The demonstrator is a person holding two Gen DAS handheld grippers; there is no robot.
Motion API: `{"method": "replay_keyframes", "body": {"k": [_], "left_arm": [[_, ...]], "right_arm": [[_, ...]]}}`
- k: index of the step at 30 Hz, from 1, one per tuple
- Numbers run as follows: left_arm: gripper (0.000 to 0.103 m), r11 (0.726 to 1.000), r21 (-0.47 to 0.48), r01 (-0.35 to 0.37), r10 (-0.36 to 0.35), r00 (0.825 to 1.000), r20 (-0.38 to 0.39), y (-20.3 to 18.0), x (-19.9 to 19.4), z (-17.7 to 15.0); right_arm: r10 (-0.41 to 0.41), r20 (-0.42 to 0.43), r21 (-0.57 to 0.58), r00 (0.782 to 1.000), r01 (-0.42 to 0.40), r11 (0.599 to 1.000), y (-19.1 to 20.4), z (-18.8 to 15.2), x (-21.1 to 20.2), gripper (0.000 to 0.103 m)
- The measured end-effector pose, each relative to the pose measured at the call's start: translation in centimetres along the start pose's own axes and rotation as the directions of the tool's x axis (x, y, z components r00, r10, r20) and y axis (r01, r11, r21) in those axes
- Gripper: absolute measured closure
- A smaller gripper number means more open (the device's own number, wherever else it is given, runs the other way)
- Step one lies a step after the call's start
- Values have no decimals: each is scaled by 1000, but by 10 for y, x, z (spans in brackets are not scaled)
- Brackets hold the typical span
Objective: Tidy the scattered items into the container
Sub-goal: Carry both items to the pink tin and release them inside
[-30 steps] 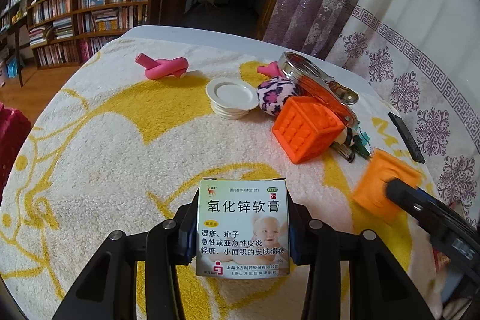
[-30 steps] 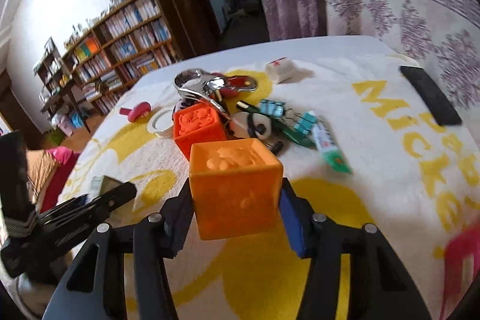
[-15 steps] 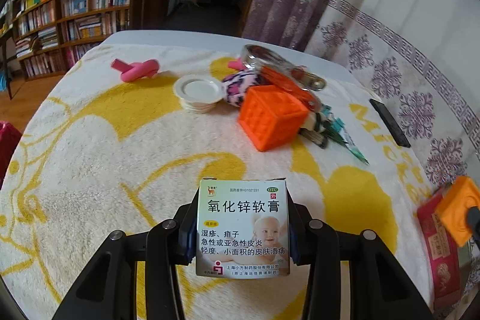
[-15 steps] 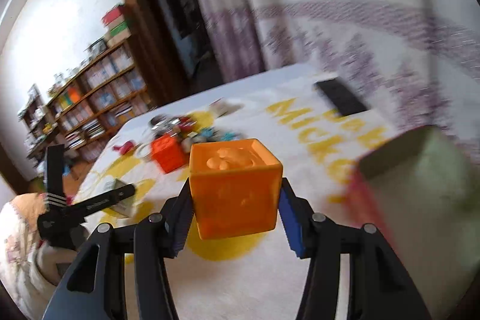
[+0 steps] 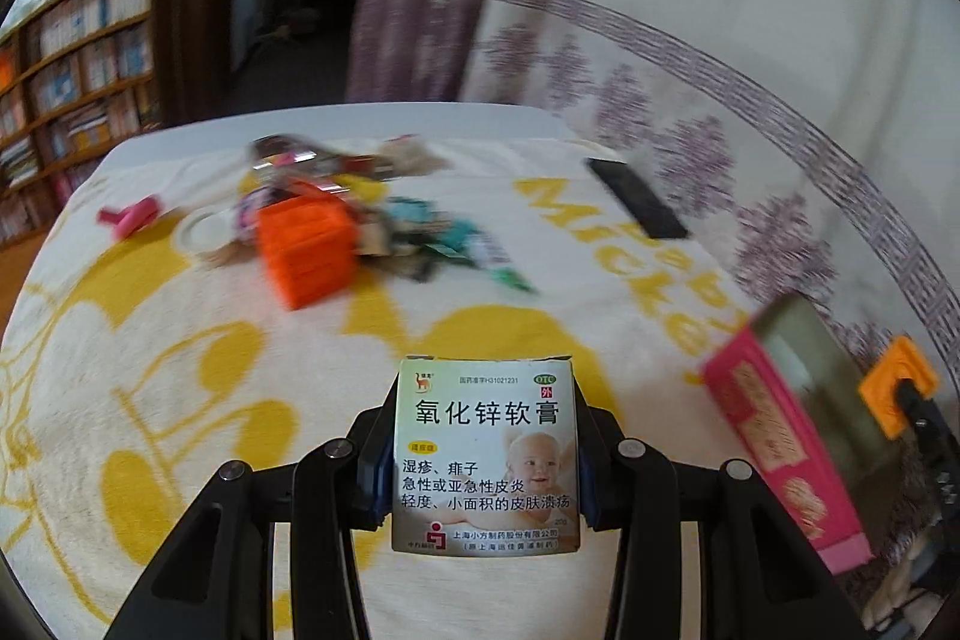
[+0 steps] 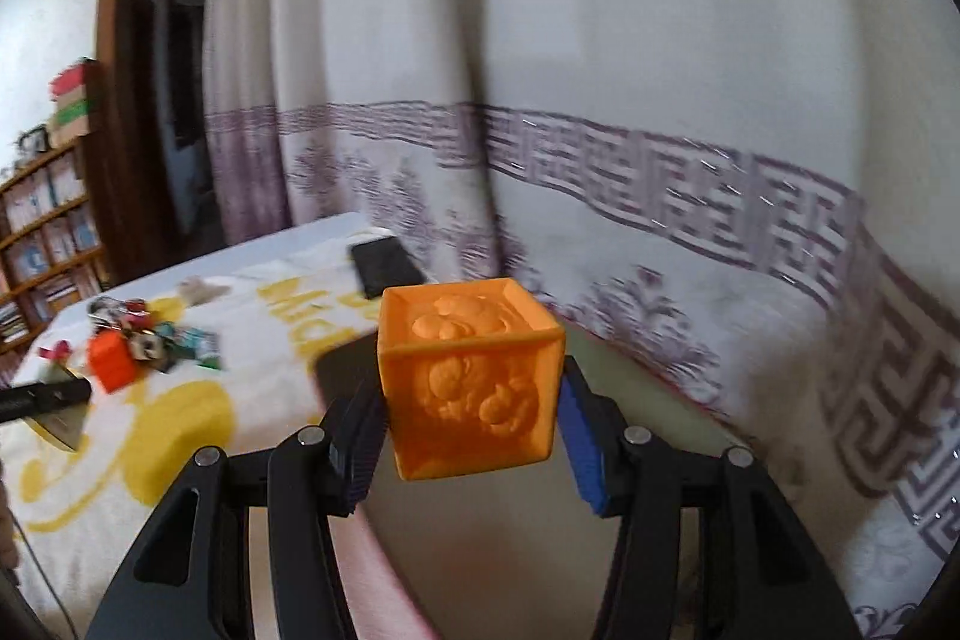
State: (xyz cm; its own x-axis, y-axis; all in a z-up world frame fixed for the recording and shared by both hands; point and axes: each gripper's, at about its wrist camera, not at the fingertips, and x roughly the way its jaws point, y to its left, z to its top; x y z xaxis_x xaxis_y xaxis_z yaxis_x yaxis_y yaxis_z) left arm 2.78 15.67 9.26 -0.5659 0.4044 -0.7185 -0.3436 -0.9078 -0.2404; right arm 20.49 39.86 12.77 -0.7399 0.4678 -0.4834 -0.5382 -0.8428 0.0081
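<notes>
Blanket [image 5: 180, 400], white w/ yellow print, covers most of the tabletop in left wrist view. Pink box [image 5: 786, 436], open-topped, sits lower right of that frame; in right wrist view its inside fills bottom centre. Left gripper [image 5: 486, 466] at bottom centre is clamped on a medicine carton [image 5: 486, 454], held above the blanket. Right gripper [image 6: 471, 400] is clamped on an orange cube [image 6: 471, 382], over the box opening. Second orange cube [image 5: 306, 244] lies w/ a blurry pile of small items [image 5: 420, 232], upper left centre. Black phone [image 5: 636, 205] lies flat, upper right of centre.
</notes>
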Motion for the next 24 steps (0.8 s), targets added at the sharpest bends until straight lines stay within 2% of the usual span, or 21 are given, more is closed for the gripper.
{"method": "replay_keyframes", "body": {"k": [5, 9, 15, 19, 24], "left_arm": [[57, 995, 84, 56, -55, 998, -18, -52, 4, 4], [57, 986, 137, 91, -88, 996, -29, -88, 8, 7], [57, 967, 198, 158, -152, 987, -49, -136, 17, 14], [57, 948, 225, 226, -213, 974, -77, -166, 26, 20], [57, 910, 261, 323, -302, 946, -120, -200, 40, 24]], "right_arm": [[-62, -1, -19, 998, 62, 998, -14, -10, 5, 46], [-90, 34, -40, 995, 91, 995, -19, -13, -2, 46], [-101, 48, -57, 994, 103, 993, -22, -16, -4, 46], [-110, 44, -53, 993, 112, 992, -24, -16, -2, 46], [-128, 34, -51, 991, 130, 990, -28, -18, -1, 44]]}}
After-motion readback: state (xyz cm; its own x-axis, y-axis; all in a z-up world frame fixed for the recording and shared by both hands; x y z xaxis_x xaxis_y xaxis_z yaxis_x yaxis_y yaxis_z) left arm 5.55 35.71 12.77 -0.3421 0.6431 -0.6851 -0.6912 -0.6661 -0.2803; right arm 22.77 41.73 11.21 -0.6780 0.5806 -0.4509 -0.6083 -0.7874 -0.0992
